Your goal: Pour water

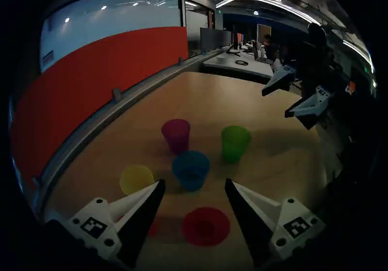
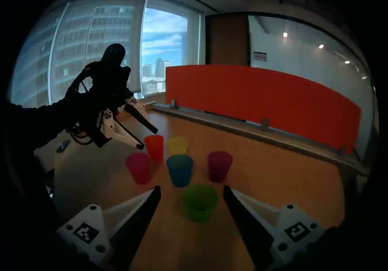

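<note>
Bottom of the left gripper view: rear body of the left gripper (image 1: 194,186) cut off by the edge. Lower left there, a reddish cup (image 1: 153,227) almost wholly hidden behind the near finger, only a sliver showing. Upper right, everything behind the right gripper (image 1: 275,104) lost in shadow, shape unreadable. Upper centre, far desks (image 1: 235,66), their load too small and dim to tell. In the right gripper view, left of centre, a small dark object (image 2: 63,146) on the table (image 2: 291,174), too small to identify. Contents of the blue cup (image 1: 190,169) unreadable in the dim light.
</note>
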